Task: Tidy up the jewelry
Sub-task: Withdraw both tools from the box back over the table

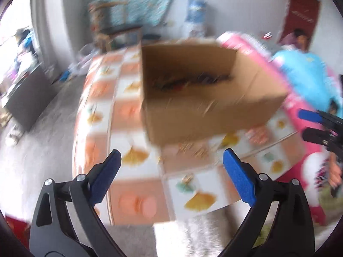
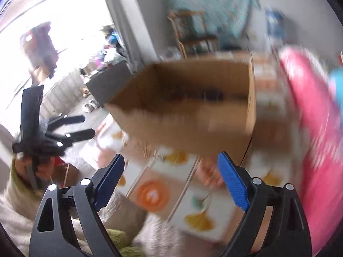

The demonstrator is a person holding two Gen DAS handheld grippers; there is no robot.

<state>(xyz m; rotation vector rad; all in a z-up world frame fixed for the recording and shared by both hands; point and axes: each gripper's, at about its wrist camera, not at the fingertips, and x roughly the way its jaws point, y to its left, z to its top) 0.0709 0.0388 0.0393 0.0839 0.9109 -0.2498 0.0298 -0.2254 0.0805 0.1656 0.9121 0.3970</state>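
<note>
An open cardboard box (image 1: pixel 203 98) stands on a table with an orange-and-white leaf-pattern cloth (image 1: pixel 128 128). Dark blurred items lie inside the box; I cannot tell what they are. Small gold pieces (image 1: pixel 193 150), blurred, lie on the cloth just in front of the box. My left gripper (image 1: pixel 171 160) is open and empty, above the cloth short of the box. My right gripper (image 2: pixel 171 160) is open and empty, also short of the box (image 2: pixel 193 107). The right gripper shows at the right edge of the left wrist view (image 1: pixel 310 126). The left gripper shows at the left of the right wrist view (image 2: pixel 75 128).
Pink packaging (image 1: pixel 257 51) and a blue bag (image 1: pixel 310 79) lie right of the box. A wooden chair (image 1: pixel 111 25) stands behind the table. A dark cabinet (image 1: pixel 27 98) stands at the left on the grey floor. Thin wooden sticks (image 2: pixel 188 180) lie on the cloth.
</note>
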